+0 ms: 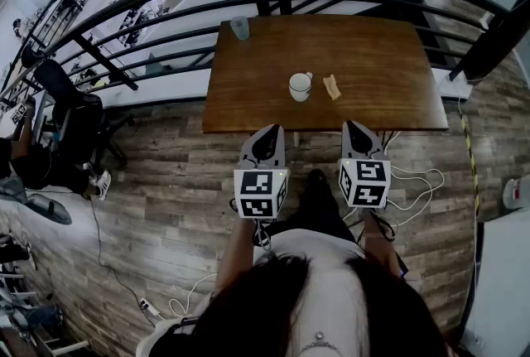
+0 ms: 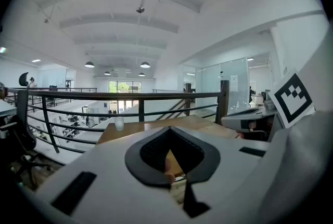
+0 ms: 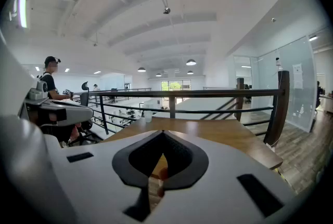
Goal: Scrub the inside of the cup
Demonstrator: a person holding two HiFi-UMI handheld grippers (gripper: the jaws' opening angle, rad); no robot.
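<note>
Claw left [image 1: 268, 130], claw right [image 1: 353, 126]: closed, empty.

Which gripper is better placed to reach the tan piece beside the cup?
Right, probably: the tan piece lies right of the cup, nearer the right gripper than the left gripper; both are shut, empty.

So the cup [image 1: 300, 86] is a small white one, standing upright with its open end up, roughly mid-width on the brown wooden tabletop [image 1: 373, 57] and a bit toward the near edge. Looks like there's a little handle on its far-right side, but it's too small to be sure. Just to its right, not touching, lies a small tan piece [image 1: 332, 86], longish and flat on the wood, can't tell exactly what it is.
</note>
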